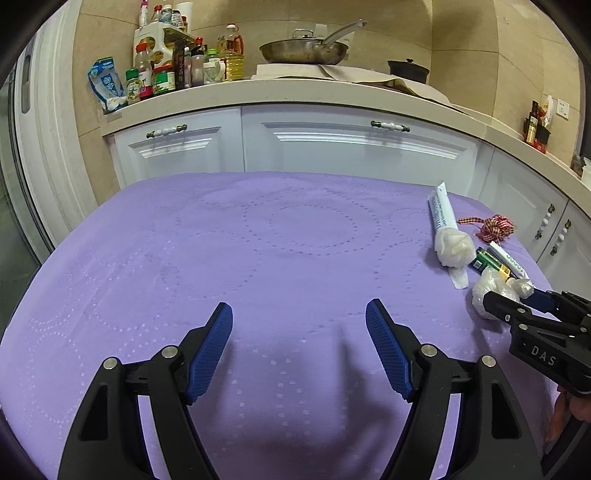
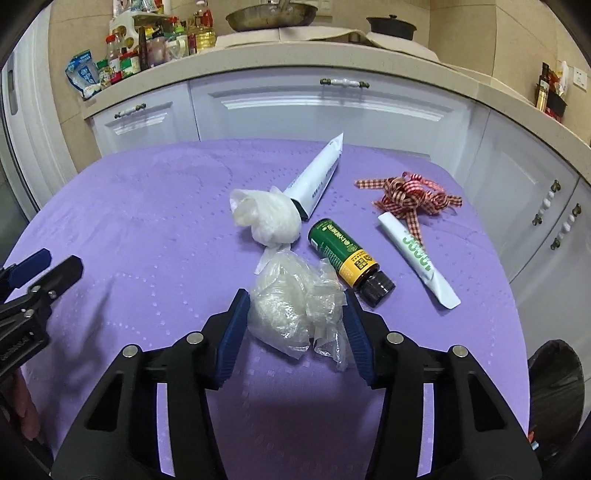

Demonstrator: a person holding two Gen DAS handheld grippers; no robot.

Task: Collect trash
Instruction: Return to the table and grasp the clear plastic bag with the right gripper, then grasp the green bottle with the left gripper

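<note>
Right gripper (image 2: 293,325): nearest to me in the right wrist view; its blue pads sit on either side of the crumpled clear plastic bag (image 2: 291,306), partly closed around it, the left pad against the plastic; I cannot tell whether the right pad presses on it.
Crumpled clear plastic bag: translucent, wrinkled, bunched into a loose lump, resting on the purple tablecloth (image 2: 147,229) at the near middle of the table.
Left gripper (image 1: 299,345): jaws wide apart, nothing between them, only bare cloth below.
Other trash: a white plastic wad (image 2: 266,218) just beyond the bag, touching the open end of a white tube (image 2: 317,181) that lies flat.
Bottle: a green and yellow bottle with a dark cap (image 2: 347,258) lies on its side just right of the bag, cap close to my right pad.
Sachet: a white sachet with green lettering (image 2: 417,258) lies flat further right.
Ribbon: a red checked ribbon bow (image 2: 410,195) behind the sachet, its tail overlapping the sachet's far end.
Bin: a dark-lined bin (image 2: 554,380) off the table's right edge.
Background: white cabinets (image 2: 295,110) and a counter with condiment bottles (image 2: 155,48) and a pan (image 2: 271,16).
In the way: the bottle and the wad crowd the bag closely.
</note>
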